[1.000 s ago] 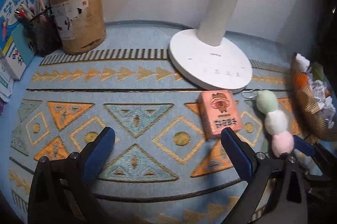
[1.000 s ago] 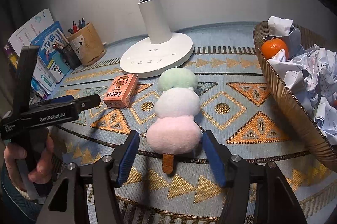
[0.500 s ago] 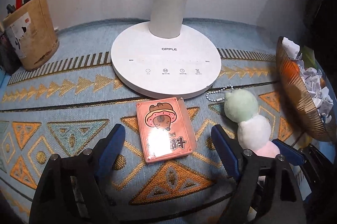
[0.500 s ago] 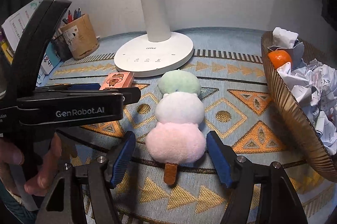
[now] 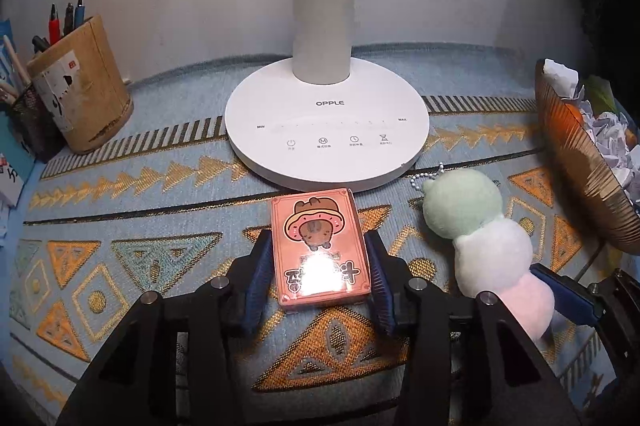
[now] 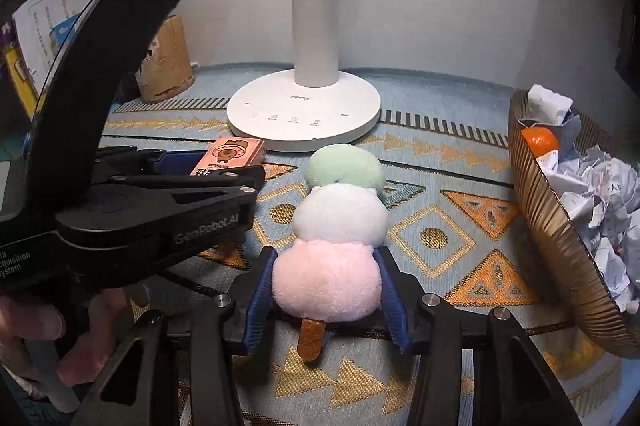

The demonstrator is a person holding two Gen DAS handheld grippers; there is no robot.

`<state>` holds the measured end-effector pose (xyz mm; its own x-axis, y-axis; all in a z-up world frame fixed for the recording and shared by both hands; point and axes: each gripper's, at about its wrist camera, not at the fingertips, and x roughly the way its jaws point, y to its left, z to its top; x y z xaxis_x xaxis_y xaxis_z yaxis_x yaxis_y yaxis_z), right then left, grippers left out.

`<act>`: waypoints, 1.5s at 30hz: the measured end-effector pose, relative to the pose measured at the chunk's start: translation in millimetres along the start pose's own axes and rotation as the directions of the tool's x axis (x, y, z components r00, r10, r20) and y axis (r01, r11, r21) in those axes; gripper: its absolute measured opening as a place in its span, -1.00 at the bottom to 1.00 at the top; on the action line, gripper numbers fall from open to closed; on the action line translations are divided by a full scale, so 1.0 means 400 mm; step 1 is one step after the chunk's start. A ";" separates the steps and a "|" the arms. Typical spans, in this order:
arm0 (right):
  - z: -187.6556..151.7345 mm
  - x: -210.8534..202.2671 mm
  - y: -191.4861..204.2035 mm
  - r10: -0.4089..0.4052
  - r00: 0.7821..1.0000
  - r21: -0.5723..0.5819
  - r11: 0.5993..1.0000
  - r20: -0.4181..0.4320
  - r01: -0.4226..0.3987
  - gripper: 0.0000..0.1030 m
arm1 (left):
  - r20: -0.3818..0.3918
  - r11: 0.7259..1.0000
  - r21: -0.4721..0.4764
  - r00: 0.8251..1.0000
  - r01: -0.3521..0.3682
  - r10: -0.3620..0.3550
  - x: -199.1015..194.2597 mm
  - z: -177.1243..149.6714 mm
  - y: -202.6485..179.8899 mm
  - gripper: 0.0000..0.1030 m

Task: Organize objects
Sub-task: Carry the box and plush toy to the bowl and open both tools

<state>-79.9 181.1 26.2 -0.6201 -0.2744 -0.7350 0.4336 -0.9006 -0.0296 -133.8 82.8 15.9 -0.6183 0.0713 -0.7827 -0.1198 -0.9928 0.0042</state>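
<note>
The surface [image 5: 120,194] is covered by a woven blue mat with orange and gold triangles and diamonds, coarse and flat. At its back stands a white desk lamp [image 5: 326,130], a smooth round base with touch icons under a thick cylindrical post. To the right a ribbed, bronze-coloured basket [image 6: 560,238] holds crumpled paper and a tangerine [image 6: 540,140]; to the left a worn cardboard pen holder [image 5: 80,98] carries pens.

The plush skewer toy [image 6: 340,226], three soft fuzzy balls in green, white and pink on a brown stick end, lies on the mat in front of the lamp with its long axis running straight away from the right gripper [image 6: 326,290]. Its pink end sits between the blue ribbed fingers [image 6: 260,290], which are closing and appear to press its sides.

The pink card box [image 5: 320,246], a glossy wrapped rectangular pack with a cartoon animal, lies just left of the toy and close to the lamp base, its long axis likewise in line with the left gripper [image 5: 320,266]. Those fingers [image 5: 258,266] are closing on its two long sides and look to be touching them.

Each hand is nearer its own item, so a straight lift should follow for both.
</note>
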 end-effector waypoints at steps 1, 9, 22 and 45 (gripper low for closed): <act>-0.001 -0.003 0.009 -0.011 1.000 -0.016 1.000 0.007 0.012 -0.07 | 0.008 1.000 0.009 1.000 -0.018 0.018 -0.004 -0.001 -0.006 -0.22; -0.004 -0.033 -0.034 0.014 0.999 0.076 0.997 0.046 -0.018 -0.07 | 0.047 0.994 -0.110 0.999 0.014 -0.009 -0.060 -0.011 0.033 -0.24; -0.045 -0.306 -0.091 -0.001 0.972 0.141 0.989 0.236 -0.033 -0.07 | 0.182 0.991 -0.038 0.976 0.128 -0.119 -0.287 -0.008 -0.129 -0.24; 0.056 -0.489 -0.617 -0.192 0.914 0.444 0.896 0.359 0.014 -0.07 | 0.269 0.937 0.084 0.898 0.340 -0.349 -0.275 0.184 -0.431 -0.24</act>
<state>-80.4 449.6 192.7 -0.8840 -0.1990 -0.4230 0.0897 -0.9602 0.2643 -102.3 253.0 146.9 -0.7220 0.4367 -0.5367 -0.3871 -0.8979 -0.2098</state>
